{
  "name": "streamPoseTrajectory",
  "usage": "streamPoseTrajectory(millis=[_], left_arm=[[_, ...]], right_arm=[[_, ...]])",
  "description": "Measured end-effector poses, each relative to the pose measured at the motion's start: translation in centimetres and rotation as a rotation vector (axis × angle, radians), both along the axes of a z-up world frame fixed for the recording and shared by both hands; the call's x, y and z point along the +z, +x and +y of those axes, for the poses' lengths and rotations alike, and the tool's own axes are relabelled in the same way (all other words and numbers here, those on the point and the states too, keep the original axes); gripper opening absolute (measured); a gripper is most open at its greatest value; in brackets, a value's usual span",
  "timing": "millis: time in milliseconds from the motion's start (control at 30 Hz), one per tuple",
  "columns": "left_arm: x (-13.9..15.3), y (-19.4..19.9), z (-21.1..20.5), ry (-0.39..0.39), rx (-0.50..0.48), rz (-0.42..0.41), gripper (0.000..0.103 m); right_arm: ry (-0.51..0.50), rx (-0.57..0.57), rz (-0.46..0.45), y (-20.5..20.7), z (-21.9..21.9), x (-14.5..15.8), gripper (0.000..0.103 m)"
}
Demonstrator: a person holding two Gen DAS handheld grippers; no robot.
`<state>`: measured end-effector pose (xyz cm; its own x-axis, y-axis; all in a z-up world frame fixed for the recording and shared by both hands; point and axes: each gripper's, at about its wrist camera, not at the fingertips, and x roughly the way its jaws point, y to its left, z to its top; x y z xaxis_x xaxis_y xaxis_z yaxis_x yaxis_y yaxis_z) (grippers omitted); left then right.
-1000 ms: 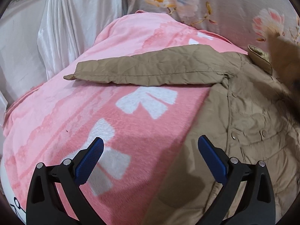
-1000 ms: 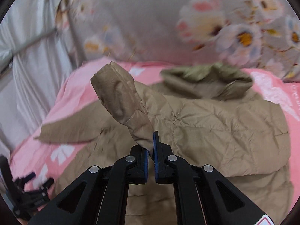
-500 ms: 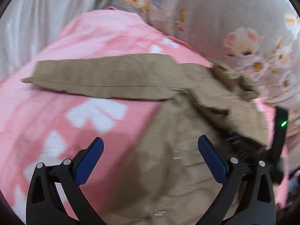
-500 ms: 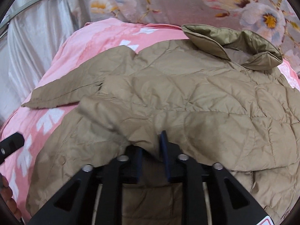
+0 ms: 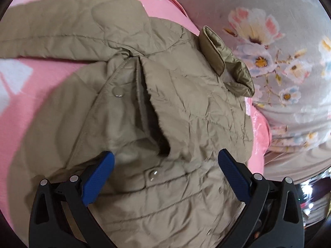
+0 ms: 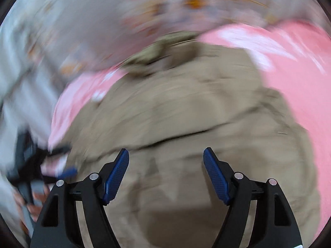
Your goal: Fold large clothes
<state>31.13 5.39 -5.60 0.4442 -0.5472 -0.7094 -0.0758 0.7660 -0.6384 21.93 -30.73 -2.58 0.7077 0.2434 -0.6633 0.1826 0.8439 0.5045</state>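
Note:
A tan quilted jacket lies spread on a pink blanket, its collar at the far end. One sleeve stretches out to the left; the other lies folded across the front, its cuff opening facing me. My left gripper is open just above the jacket front, near a snap button. In the blurred right wrist view my right gripper is open and empty over the jacket.
A grey floral sheet hangs behind the bed. The pink blanket shows right of the jacket. The left gripper and a hand appear at the lower left of the right wrist view.
My right gripper laid the sleeve across the jacket front, let go and opened, and is now swinging fast. My left gripper moved right, from over the blanket to above the jacket front.

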Motion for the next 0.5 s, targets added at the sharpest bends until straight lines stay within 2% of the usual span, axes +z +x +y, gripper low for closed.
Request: streamPoseTrajectory(millis=[100,133,167,200,267,333,367,400,500], left_arm=[[0.4,0.6,-0.4,0.002,0.02,-0.027,0.08],[0.7,0.9,-0.5,0.006,0.018,-0.038,0.061],[1.0,1.2,-0.7,0.018,0.008,-0.047,0.051],[1.4,1.6,-1.1,0.044,0.0,-0.06,0.048],[1.9,2.2,-1.7,0.111,-0.005,-0.084,0.015],[2.4,2.9,-2.1,0.166,-0.011,-0.109,0.008],[2.7,3.2,-2.2,0.183,-0.012,-0.124,0.006],[3.2,3.4,-2.2,0.203,-0.008,-0.146,0.005],[4.6,3.6,-2.0,0.262,0.012,-0.235,0.004]], right_arm=[[0.084,-0.12,0.005,1.4,-4.9,-1.3,0.071],[0.106,-0.144,0.013,2.2,-6.2,-1.9,0.07],[0.135,-0.165,0.023,3.0,-7.3,-2.5,0.065],[0.167,-0.181,0.034,3.8,-8.2,-3.2,0.061],[0.224,-0.203,0.059,5.4,-9.5,-4.5,0.053],[0.232,-0.203,0.071,7.4,-10.1,-5.0,0.036],[0.216,-0.201,0.067,8.0,-10.1,-4.6,0.015],[0.207,-0.202,0.037,8.1,-10.1,-3.9,0.008],[0.128,-0.208,-0.118,6.9,-9.4,-0.7,0.005]])
